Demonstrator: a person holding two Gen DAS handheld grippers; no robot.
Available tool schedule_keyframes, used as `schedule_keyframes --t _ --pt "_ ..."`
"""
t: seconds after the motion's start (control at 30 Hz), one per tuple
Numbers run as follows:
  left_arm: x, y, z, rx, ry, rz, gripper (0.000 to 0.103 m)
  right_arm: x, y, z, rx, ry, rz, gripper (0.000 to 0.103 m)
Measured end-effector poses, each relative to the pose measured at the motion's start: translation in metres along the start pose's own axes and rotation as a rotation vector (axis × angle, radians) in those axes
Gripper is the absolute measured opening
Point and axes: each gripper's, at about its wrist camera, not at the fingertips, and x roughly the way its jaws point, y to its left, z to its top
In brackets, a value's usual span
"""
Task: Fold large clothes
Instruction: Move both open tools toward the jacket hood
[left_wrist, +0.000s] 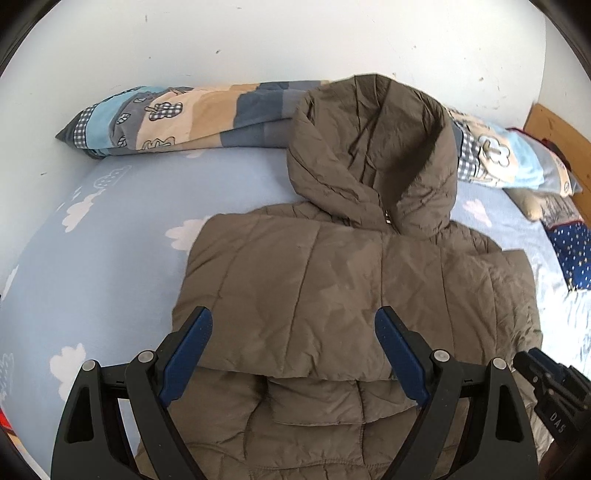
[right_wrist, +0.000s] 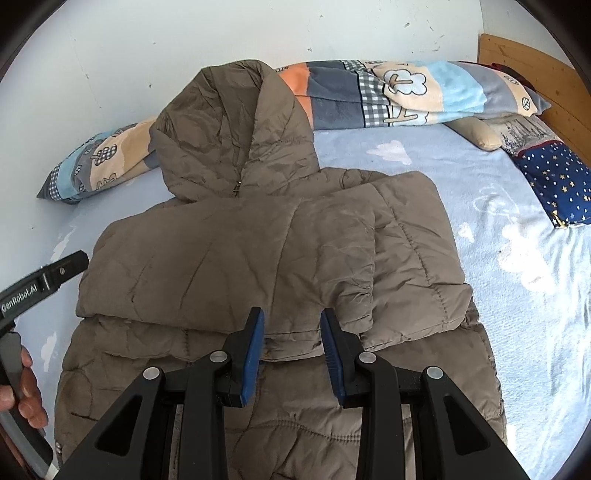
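An olive-brown hooded puffer jacket (left_wrist: 332, 280) lies flat on the bed, hood toward the wall, both sleeves folded across the chest. It also shows in the right wrist view (right_wrist: 258, 240). My left gripper (left_wrist: 293, 317) is wide open and empty, hovering just above the folded sleeve. My right gripper (right_wrist: 291, 317) is open with a narrower gap, empty, above the sleeve cuff (right_wrist: 351, 295) near the jacket's middle. The right gripper's body shows at the lower right of the left wrist view (left_wrist: 554, 384); the left gripper's body, held by a hand, shows at the left of the right wrist view (right_wrist: 44, 277).
The bed has a light blue cloud-print sheet (left_wrist: 110, 258). A rolled patterned blanket (left_wrist: 177, 118) lies along the white wall behind the hood. A dark blue star-print pillow (right_wrist: 557, 181) and a wooden headboard (right_wrist: 535, 81) are at the right.
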Motion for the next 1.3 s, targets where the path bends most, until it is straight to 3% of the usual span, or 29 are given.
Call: schedule_keyframes --t 0.47,1.17,1.3 --pt "-0.015 -0.002 0.008 0.036 -0.041 0.002 0.089 -0.009 0.014 0.0 -0.02 -0.012 0.014 0.033" --pt "-0.023 0.025 0.013 -0.02 -0.039 -0.012 0.089 -0.022 0.021 0.0 -0.05 -0.034 0.019 0.033" --pt "-0.028 0.035 0.016 -0.043 -0.043 -0.017 0.089 -0.03 0.017 0.001 -0.041 -0.035 0.061 0.033"
